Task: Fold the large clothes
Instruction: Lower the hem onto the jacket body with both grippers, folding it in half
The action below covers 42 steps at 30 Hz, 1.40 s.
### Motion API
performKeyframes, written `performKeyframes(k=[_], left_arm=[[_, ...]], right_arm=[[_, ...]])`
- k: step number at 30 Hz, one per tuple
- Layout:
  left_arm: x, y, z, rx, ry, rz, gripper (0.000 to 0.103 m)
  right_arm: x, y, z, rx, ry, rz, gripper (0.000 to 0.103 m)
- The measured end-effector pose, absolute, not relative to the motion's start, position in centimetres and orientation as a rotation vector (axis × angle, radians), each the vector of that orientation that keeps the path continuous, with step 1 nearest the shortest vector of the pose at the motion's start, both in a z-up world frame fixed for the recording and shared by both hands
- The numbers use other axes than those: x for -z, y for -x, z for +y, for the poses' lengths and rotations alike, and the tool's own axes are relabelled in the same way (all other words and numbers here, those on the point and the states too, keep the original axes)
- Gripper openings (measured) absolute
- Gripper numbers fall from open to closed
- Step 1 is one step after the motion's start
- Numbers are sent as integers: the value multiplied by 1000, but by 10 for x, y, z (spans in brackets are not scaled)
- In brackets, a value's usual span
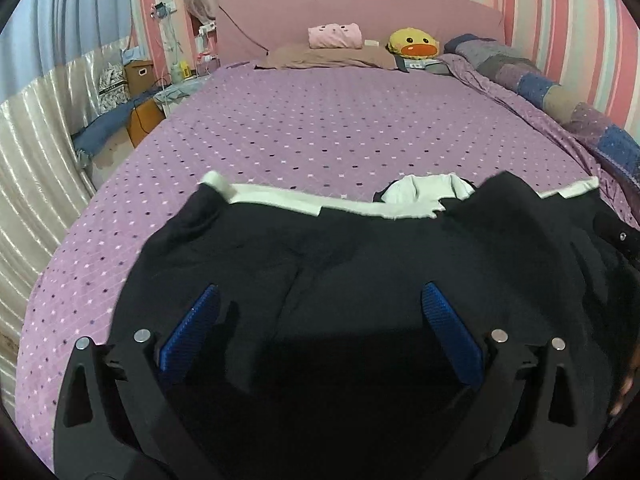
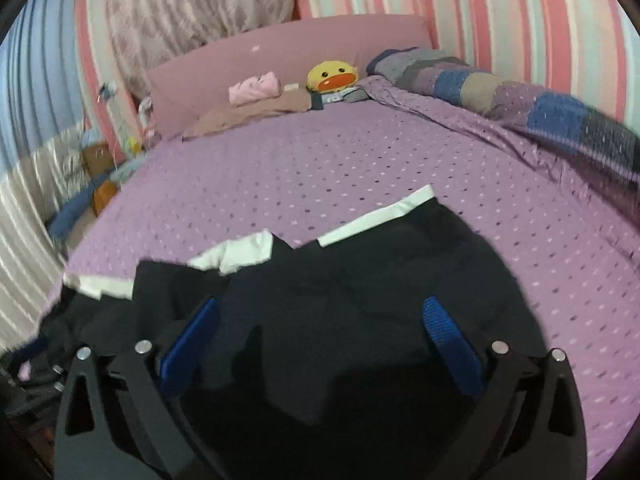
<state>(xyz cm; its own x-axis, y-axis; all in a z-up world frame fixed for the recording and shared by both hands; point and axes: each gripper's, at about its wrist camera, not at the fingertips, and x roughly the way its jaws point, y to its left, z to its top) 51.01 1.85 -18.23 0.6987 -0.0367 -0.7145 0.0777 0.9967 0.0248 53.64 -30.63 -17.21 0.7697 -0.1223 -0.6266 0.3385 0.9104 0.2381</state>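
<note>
Garment: the black garment [image 1: 360,272] with white trim [image 1: 276,198] lay spread on the near part of the bed [image 1: 320,128], its far edge uneven and partly turned over.
Left tool: the left tool [image 1: 320,332] stood over the black cloth with its jaws spread wide; nothing was pinched between the blue pads [image 1: 192,332].
Right tool: the right tool [image 2: 320,340] stood likewise, jaws wide apart above the cloth, gripping nothing.
Near edge: cloth ran under both tools and out of view below.
Left edge: purple bedspread showed bare beside the garment, then the bed's side.
Right edge: a rolled patchwork quilt [image 2: 520,108] lined the bed's right side, well apart from the garment.
Open room: bare bedspread stretched from the trim to the pillow [image 1: 328,58] and yellow plush toy [image 1: 414,44].
</note>
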Motion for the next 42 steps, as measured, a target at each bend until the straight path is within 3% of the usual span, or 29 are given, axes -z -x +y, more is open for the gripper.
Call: performKeyframes(k=[6,10,15,42], left_arm=[[206,-549,12,20,-21,823,100],[217,-566,10,-19,-48,806,100],[222,-589,4,-47,-121,770,100],[258,-639,3,7,-5,712,100]], right_arm=[[198,-578,-309,367,-273,778,101],[206,-600,-294,469,-30,748,101],[214,-625,-309,484,8,744,101],[258,-667,-341,375,-176,748,101]])
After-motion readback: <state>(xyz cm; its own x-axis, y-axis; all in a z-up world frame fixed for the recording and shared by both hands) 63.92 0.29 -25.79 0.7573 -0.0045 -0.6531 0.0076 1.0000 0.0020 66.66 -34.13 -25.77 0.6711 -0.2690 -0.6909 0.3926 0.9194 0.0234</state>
